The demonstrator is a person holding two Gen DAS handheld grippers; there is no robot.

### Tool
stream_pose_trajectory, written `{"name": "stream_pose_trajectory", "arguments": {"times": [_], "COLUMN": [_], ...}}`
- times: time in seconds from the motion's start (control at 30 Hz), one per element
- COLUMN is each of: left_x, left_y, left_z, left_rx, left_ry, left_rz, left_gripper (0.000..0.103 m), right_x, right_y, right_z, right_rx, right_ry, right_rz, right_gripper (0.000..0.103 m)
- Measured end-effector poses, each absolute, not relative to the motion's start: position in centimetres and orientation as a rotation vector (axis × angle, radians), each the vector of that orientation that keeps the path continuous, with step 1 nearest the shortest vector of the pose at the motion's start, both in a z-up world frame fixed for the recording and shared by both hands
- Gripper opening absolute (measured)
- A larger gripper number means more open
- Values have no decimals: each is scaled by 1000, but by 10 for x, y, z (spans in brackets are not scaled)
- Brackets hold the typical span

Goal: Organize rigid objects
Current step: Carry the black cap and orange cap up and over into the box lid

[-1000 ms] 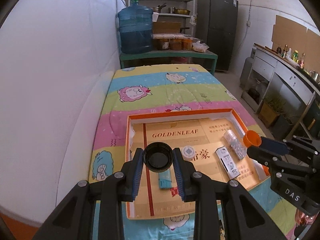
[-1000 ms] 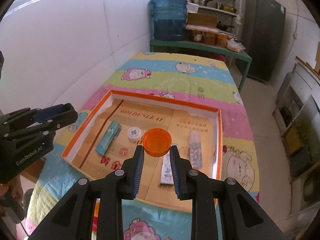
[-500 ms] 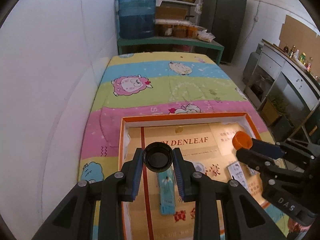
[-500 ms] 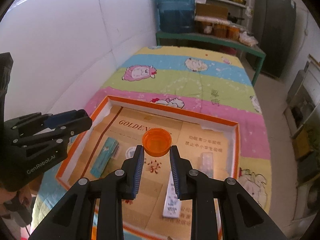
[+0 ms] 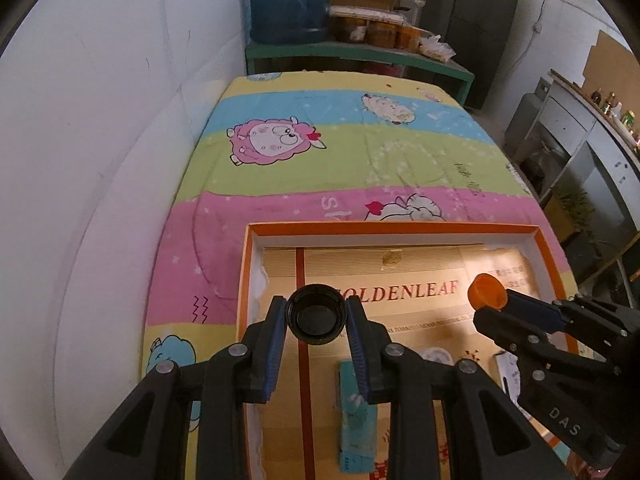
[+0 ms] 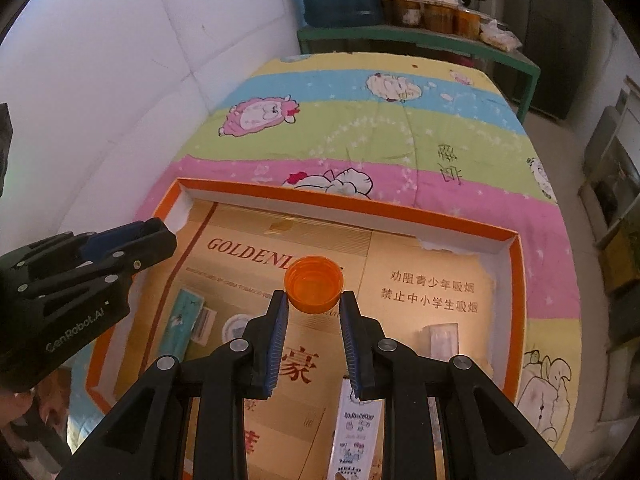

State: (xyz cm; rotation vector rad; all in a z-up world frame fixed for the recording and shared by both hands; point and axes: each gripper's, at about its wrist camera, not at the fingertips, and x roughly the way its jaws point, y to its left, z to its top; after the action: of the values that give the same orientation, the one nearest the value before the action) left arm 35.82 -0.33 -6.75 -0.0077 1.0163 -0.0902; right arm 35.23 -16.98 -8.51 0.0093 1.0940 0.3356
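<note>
Gripping black cap, left gripper closed on its sides, open side facing camera, above tray near left wall. Right gripper clamped on orange cap, over tray middle. Tray rests on striped cloth. On tray floor: teal box, white disc, clear packet, white strip.

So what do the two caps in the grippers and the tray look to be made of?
Black cap: likely moulded plastic, glossy, threaded inside. Orange cap: translucent plastic, light glows through. Tray: probably printed cardboard, with torn white inner corners.
</note>
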Motion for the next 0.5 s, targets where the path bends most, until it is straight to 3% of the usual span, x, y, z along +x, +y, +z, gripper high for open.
{"name": "stream_pose_trajectory", "arguments": {"times": [0.5], "left_x": [366], "left_y": [-6], "left_z": [-87], "left_rx": [0], "left_ry": [1018], "left_rz": [-77], "left_gripper": [30], "right_x": [362], "right_y": [-171], "right_z": [-102], "right_rx": [-19], "right_ry": [1118], "right_rz": [318], "right_gripper": [27]}}
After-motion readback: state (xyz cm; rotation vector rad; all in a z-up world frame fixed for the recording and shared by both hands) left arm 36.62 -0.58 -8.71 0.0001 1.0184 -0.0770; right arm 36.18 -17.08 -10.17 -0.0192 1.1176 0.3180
